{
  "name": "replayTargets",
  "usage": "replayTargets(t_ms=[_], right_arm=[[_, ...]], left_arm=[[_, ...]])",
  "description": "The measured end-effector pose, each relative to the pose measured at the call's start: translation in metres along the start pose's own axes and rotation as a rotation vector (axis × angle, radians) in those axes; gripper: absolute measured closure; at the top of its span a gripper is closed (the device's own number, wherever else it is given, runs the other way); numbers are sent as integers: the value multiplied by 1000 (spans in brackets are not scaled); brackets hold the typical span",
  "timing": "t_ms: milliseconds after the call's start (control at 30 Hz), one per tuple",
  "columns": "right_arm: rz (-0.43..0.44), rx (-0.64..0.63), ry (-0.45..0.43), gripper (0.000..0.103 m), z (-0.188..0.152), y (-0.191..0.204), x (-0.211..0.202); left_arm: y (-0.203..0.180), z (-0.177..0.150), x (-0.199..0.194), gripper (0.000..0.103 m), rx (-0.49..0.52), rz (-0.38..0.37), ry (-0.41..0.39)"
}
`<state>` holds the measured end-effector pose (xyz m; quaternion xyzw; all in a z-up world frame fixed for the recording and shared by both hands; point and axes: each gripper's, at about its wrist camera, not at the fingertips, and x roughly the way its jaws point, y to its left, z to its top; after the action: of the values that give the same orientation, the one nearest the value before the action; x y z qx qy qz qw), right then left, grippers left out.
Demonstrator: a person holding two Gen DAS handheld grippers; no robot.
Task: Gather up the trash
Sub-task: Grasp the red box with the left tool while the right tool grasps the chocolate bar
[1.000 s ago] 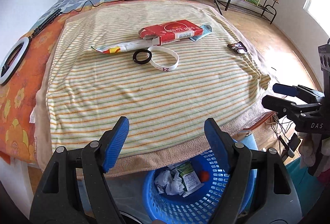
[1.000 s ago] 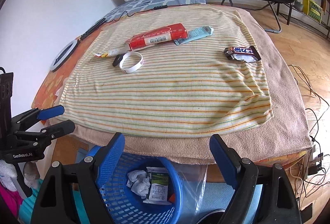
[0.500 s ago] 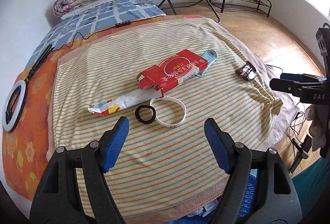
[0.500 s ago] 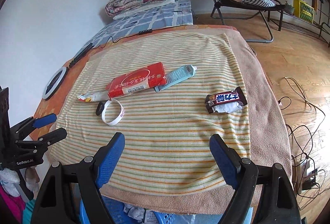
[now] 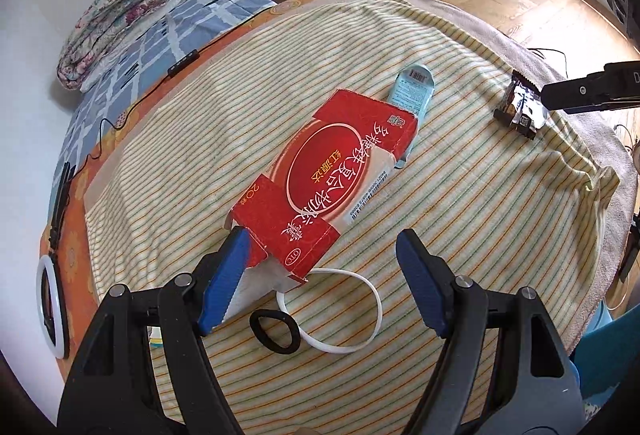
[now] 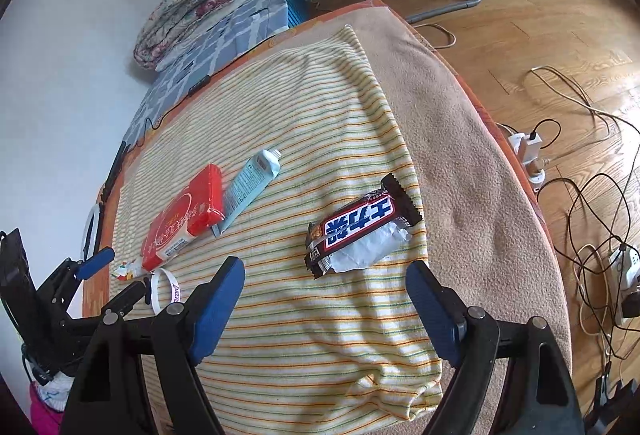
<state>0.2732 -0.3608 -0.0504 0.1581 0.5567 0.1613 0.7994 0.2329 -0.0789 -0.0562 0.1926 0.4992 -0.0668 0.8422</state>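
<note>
- While the left gripper (image 5: 320,271) hangs released, the red box (image 5: 324,179) lies just ahead — its near corner between the fingers.
- The right gripper (image 6: 326,305), fingers spread wide, has the chocolate wrapper (image 6: 360,227) just beyond its tips, untouched.

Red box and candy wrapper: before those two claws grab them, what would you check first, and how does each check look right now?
1. Left gripper open: ok, nothing between its pads.
2. Right gripper open: ok, empty.
3. Red box lined up with left gripper: not ok; its near corner sits by one pad, off-centre.
4. Wrapper ahead of right gripper: ok, apart from it.
5. White band and black ring clear of the box: not ok; the band runs under its flap.
6. Bin within reach: cannot tell, out of view.
</note>
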Motion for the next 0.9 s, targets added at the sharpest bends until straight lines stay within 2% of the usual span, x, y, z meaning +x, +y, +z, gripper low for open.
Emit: replayTargets(t_ms=[133, 267, 300, 367, 433, 533, 733, 900], right_arm=[[17, 85, 58, 23, 7, -11, 25], [-5, 104, 55, 23, 18, -15, 38], [-11, 104, 52, 23, 20, -15, 41], [-18, 100, 46, 23, 24, -13, 44], [-29, 86, 44, 23, 27, -9, 48], [-45, 56, 41, 23, 27, -4, 51], [-69, 22, 35, 23, 30, 5, 54], [-83, 5, 30, 26, 29, 8, 56]], left_arm=[[-3, 5, 21, 25, 37, 35, 53], [0, 12, 35, 25, 52, 57, 74], [1, 13, 36, 26, 52, 62, 72], [6, 17, 37, 33, 40, 49, 66], [10, 20, 35, 47, 31, 16, 62], [16, 27, 27, 52, 29, 13, 38], [37, 44, 18, 55, -10, 13, -6], [51, 55, 32, 55, -60, 21, -3]])
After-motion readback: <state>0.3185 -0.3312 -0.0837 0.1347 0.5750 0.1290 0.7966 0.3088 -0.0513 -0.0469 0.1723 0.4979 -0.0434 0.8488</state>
